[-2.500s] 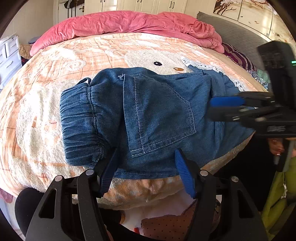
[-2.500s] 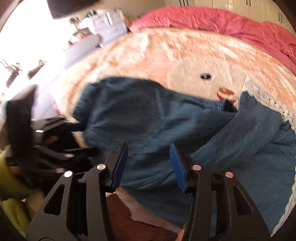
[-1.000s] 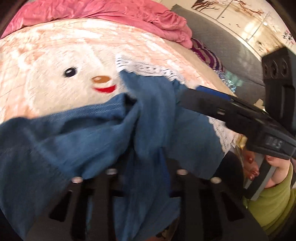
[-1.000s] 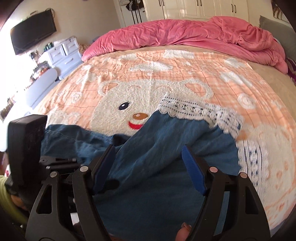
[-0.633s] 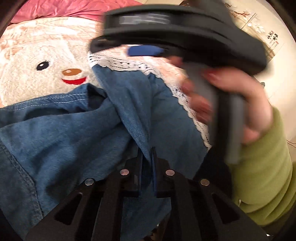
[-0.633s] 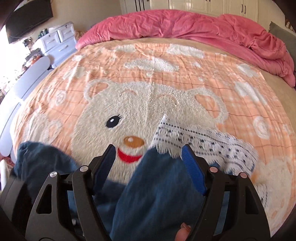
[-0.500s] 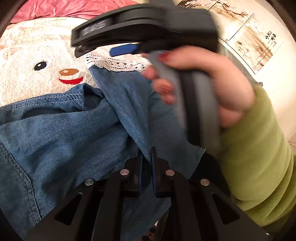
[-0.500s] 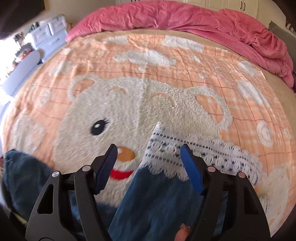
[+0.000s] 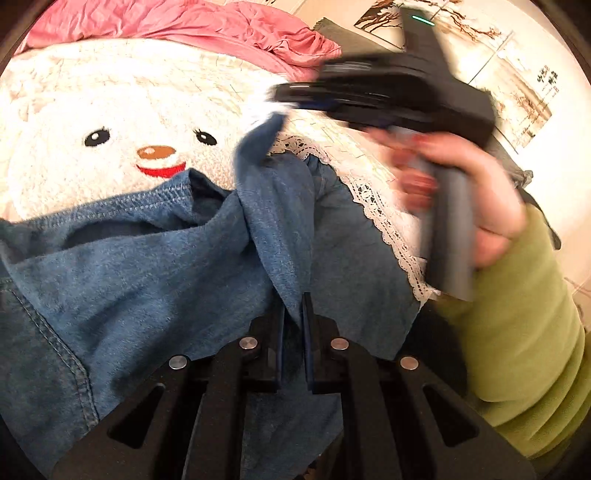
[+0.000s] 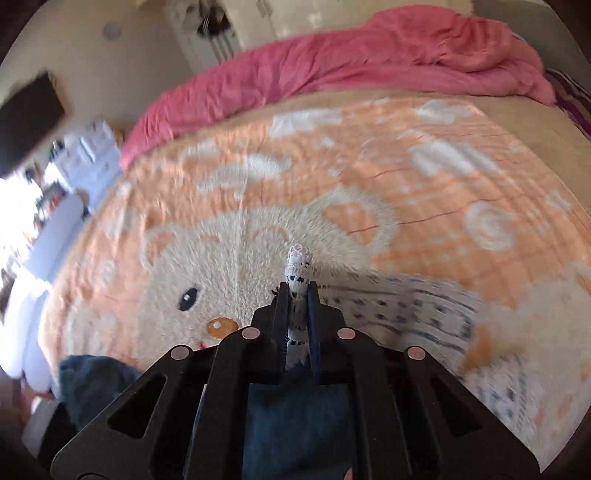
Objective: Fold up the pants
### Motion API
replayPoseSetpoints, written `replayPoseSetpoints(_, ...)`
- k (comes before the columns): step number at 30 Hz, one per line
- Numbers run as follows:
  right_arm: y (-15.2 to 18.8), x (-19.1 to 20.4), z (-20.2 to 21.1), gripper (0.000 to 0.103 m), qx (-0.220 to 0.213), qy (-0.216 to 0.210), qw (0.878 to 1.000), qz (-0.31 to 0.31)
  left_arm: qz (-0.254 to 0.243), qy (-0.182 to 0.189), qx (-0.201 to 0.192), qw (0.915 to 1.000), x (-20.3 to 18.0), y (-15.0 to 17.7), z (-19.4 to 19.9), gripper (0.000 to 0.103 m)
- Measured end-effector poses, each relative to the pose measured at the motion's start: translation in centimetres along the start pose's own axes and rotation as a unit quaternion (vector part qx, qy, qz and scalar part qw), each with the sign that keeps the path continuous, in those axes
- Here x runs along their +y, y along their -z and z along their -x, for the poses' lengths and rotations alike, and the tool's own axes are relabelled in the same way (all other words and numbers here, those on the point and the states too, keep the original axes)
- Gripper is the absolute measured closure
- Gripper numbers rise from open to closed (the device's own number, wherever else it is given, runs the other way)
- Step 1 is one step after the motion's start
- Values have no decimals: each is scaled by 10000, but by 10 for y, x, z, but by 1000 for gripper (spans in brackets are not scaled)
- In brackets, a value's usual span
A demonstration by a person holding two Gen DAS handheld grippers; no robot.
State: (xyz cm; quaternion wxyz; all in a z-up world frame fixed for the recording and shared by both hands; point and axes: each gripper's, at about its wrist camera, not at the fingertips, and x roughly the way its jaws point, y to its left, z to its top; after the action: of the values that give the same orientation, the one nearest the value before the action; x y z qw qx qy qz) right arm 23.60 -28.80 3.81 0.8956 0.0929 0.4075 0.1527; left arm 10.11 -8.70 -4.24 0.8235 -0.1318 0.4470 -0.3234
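Observation:
Blue denim pants (image 9: pixel 155 258) with a white lace hem (image 9: pixel 373 210) lie bunched on a bear-print blanket (image 9: pixel 110 110). In the left wrist view my left gripper (image 9: pixel 293 306) is shut on a fold of the denim near the bottom edge. My right gripper (image 9: pixel 280 101), held by a hand (image 9: pixel 476 184) in a green sleeve, pinches the raised leg end above the blanket. From the right wrist view the right gripper (image 10: pixel 298 291) is shut on the pants' lace hem (image 10: pixel 299 266), which pokes up between the pads, with denim (image 10: pixel 295 413) hanging below.
A crumpled pink duvet (image 10: pixel 369 62) lies across the far side of the bed. White drawers (image 10: pixel 85 155) and a dark screen (image 10: pixel 29 118) stand at the left. A grey headboard cushion (image 9: pixel 332 27) and wall pictures (image 9: pixel 517 85) are at the right.
The right gripper moved out over the lace hem and closed on it, lifting the leg end. The left gripper closed on a denim fold and has stayed shut.

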Motion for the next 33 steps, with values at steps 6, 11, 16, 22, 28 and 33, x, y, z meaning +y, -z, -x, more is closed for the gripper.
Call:
replayPoseSetpoints(6, 42, -52, 96, 99, -665, 112, 9948, -762, -346, -261, -140, 9990, -8, -5, 18, 96)
replayPoseSetpoints(11, 101, -89, 132, 99, -547, 102, 9874, -1481, -636, -229, -180, 9975, -8, 1, 33, 95)
replayPoseSetpoints(16, 141, -98, 136, 99, -260, 62, 9843, -1745, -972, -227, -165, 9949, -21, 20, 42, 95)
replayPoseSetpoints(22, 161, -111, 135, 96, -17, 94, 9811, -1931, -1554, -283, 2, 9875, -41, 33, 39, 95)
replayPoseSetpoints(28, 168, -125, 137, 73, 12, 63, 9793, -2021, -1689, -400, 196, 9846, -49, 43, 30, 95)
replayPoseSetpoints(33, 167, -133, 125, 86, 199, 122, 9805, -1953, -1733, -478, 273, 9833, -52, 47, 25, 95)
